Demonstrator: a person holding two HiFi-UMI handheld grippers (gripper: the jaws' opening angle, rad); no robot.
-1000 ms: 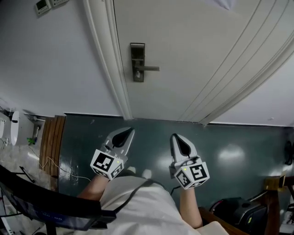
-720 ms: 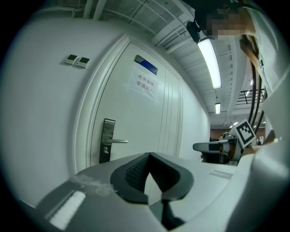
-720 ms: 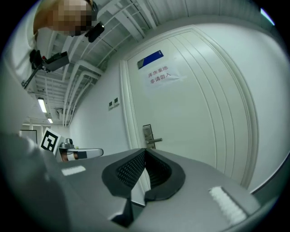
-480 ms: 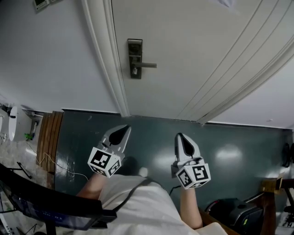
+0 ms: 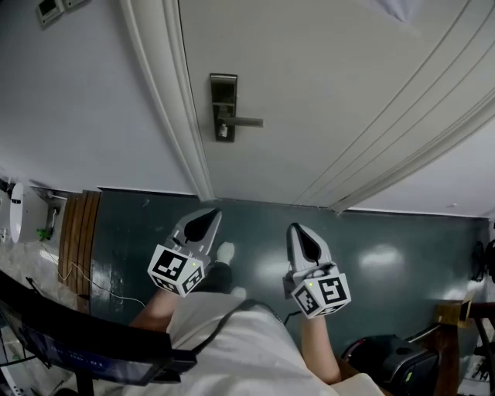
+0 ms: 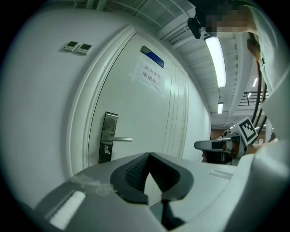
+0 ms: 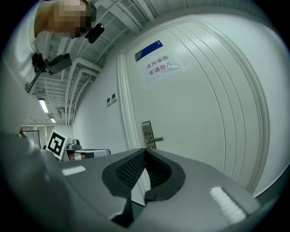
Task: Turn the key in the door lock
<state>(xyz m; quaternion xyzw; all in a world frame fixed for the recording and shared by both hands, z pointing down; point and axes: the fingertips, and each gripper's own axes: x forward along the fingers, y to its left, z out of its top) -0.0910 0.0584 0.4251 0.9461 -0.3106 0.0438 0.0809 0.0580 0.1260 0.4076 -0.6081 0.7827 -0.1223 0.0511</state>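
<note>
A white door [image 5: 325, 85] carries a metal lock plate [image 5: 223, 107] with a lever handle [image 5: 246, 121] pointing right. A small key [image 5: 222, 132] sits in the plate below the lever, and the same key [image 6: 105, 151] shows small in the left gripper view. My left gripper [image 5: 209, 215] is shut and empty, held low over the floor, well short of the lock. To its right my right gripper [image 5: 297, 230] points at the door, also shut with nothing in it. The lock plate [image 7: 147, 131] shows far ahead past the right gripper [image 7: 145, 150].
A moulded white door frame [image 5: 166, 100] runs left of the lock, with wall switches [image 5: 54, 8] further left. A slatted wooden piece [image 5: 79, 232] and cables lie at the left on the dark green floor [image 5: 387, 255]. A paper notice [image 6: 149, 74] hangs on the door.
Both grippers have moved a little toward the door with the person's step; a shoe now shows between them. The jaws stayed shut.
</note>
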